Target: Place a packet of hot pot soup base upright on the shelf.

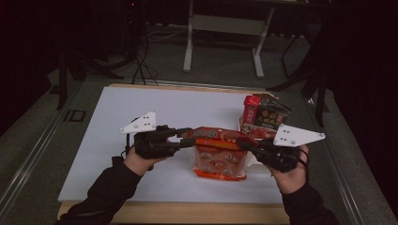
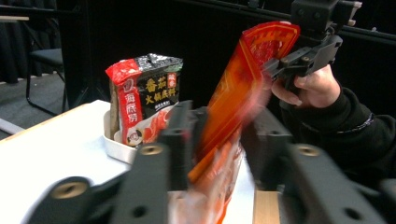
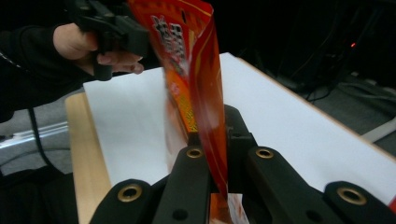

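An orange-red snack packet point(image 1: 218, 157) hangs upright over the white board, held by its top corners between both grippers. My left gripper point(image 1: 188, 136) is shut on the packet's top left corner; the packet point(image 2: 236, 88) runs between the jaws in the left gripper view. My right gripper point(image 1: 244, 141) is shut on the top right corner, and the packet's edge point(image 3: 198, 70) is pinched between its jaws. The left gripper point(image 3: 122, 33) shows at the packet's far end in the right gripper view. Likewise the right gripper point(image 2: 299, 58) shows far off in the left gripper view.
A white tray point(image 2: 114, 147) at the board's back right holds upright red and black sauce packets point(image 1: 264, 114). The white board point(image 1: 141, 112) lies on a wooden table whose front edge point(image 1: 187, 213) is near the person. Table legs and cables stand on the floor beyond.
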{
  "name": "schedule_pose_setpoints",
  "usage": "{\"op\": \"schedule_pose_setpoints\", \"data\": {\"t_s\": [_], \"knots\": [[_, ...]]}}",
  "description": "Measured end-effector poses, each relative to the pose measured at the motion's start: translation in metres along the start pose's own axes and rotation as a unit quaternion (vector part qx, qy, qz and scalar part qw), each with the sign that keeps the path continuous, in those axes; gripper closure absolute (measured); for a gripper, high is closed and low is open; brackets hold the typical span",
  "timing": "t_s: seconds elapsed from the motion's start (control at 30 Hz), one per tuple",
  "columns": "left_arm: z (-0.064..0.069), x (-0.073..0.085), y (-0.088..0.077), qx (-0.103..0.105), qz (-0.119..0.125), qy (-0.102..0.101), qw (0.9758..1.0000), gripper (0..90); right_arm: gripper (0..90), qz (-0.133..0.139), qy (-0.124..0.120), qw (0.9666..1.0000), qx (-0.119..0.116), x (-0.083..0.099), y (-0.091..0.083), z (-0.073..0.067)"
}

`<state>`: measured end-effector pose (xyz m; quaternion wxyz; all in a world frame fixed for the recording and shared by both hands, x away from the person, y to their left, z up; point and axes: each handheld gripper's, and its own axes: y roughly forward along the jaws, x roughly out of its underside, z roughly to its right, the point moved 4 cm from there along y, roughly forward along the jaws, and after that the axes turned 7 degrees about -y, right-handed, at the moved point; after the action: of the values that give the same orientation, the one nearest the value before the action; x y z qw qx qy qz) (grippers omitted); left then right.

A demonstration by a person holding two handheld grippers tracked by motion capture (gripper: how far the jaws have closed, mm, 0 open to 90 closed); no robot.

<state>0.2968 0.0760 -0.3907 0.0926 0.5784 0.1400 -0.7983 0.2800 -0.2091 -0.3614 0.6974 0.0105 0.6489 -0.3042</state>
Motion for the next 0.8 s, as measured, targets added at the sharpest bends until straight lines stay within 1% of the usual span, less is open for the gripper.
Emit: {"op": "schedule_pose_setpoints", "data": {"t_s": [0.03, 0.07, 0.1, 0.13, 0.17, 0.2, 0.23, 0.27, 0.3, 0.37, 0.43, 0.5, 0.53, 0.6, 0.63, 0.67, 0.7, 0.73, 0.77, 0.8], "knots": [[0.0, 0.0, -0.001, -0.009, 0.002, -0.001, 1.0, 52.0, 90.0, 0.001, 0.001, 1.0, 0.0, -0.002, -0.001, 0.001], [-0.001, 0.0, -0.002, -0.012, 0.008, -0.002, 0.9999, 45.3, 90.0, 0.003, -0.002, 1.0, 0.007, -0.004, -0.003, 0.002], [-0.001, 0.001, -0.004, -0.017, 0.01, -0.005, 0.9998, 39.4, 90.0, 0.005, -0.002, 1.0, 0.006, -0.005, -0.005, 0.004], [-0.002, 0.002, -0.005, -0.018, 0.013, -0.007, 0.9997, 34.3, 90.0, 0.009, -0.002, 0.9999, 0.009, -0.007, -0.007, 0.005], [-0.002, 0.003, -0.006, -0.017, 0.016, -0.016, 0.9996, 28.7, 90.0, 0.011, -0.003, 0.9999, 0.012, -0.009, -0.009, 0.006], [-0.003, 0.004, -0.006, -0.018, 0.013, -0.027, 0.9994, 23.3, 90.0, 0.013, -0.002, 0.9998, 0.015, -0.011, -0.012, 0.008], [-0.004, 0.007, -0.007, -0.017, 0.008, -0.027, 0.9994, 18.8, 90.0, 0.017, -0.002, 0.9997, 0.017, -0.012, -0.014, 0.011], [-0.004, 0.01, -0.007, -0.024, 0.008, -0.031, 0.9992, 14.3, 90.0, 0.018, -0.002, 0.9996, 0.023, -0.014, -0.016, 0.013], [-0.004, 0.014, -0.007, -0.024, 0.011, -0.034, 0.9991, 13.8, 90.0, 0.019, -0.002, 0.9995, 0.025, -0.016, -0.019, 0.015], [-0.003, 0.021, -0.006, -0.029, 0.004, -0.039, 0.9988, 3.0, 90.0, 0.024, -0.002, 0.9992, 0.032, -0.02, -0.023, 0.02], [-0.004, 0.029, -0.008, -0.034, 0.01, -0.045, 0.9984, 1.3, 90.0, 0.029, -0.001, 0.9988, 0.038, -0.024, -0.029, 0.024], [-0.006, 0.035, -0.01, -0.047, 0.009, -0.051, 0.9976, 1.3, 90.0, 0.032, -0.007, 0.9983, 0.048, -0.028, -0.034, 0.028], [-0.007, 0.038, -0.012, -0.05, 0.006, -0.058, 0.997, 1.3, 90.0, 0.034, -0.005, 0.9979, 0.054, -0.03, -0.037, 0.031], [-0.01, 0.043, -0.015, -0.045, 0.002, -0.079, 0.9959, 1.3, 90.0, 0.036, -0.006, 0.9972, 0.065, -0.033, -0.042, 0.036], [-0.011, 0.045, -0.016, -0.049, 0.0, -0.079, 0.9957, 1.3, 90.0, 0.036, -0.006, 0.9971, 0.067, -0.034, -0.044, 0.039], [-0.012, 0.047, -0.018, -0.059, -0.003, -0.071, 0.9957, 1.3, 90.0, 0.036, -0.005, 0.9968, 0.071, -0.035, -0.046, 0.042], [-0.012, 0.047, -0.018, -0.059, -0.003, -0.071, 0.9957, 1.3, 90.0, 0.036, -0.005, 0.9968, 0.071, -0.035, -0.046, 0.042], [-0.011, 0.05, -0.02, -0.069, -0.007, -0.052, 0.9962, 1.3, 90.0, 0.036, 0.0, 0.9963, 0.078, -0.035, -0.051, 0.048], [-0.01, 0.052, -0.021, -0.07, -0.011, -0.044, 0.9965, 1.4, 90.0, 0.035, 0.0, 0.9958, 0.085, -0.035, -0.053, 0.051], [-0.009, 0.054, -0.021, -0.069, -0.016, -0.037, 0.9968, 1.4, 90.0, 0.035, 0.003, 0.9957, 0.086, -0.035, -0.055, 0.053]]}}
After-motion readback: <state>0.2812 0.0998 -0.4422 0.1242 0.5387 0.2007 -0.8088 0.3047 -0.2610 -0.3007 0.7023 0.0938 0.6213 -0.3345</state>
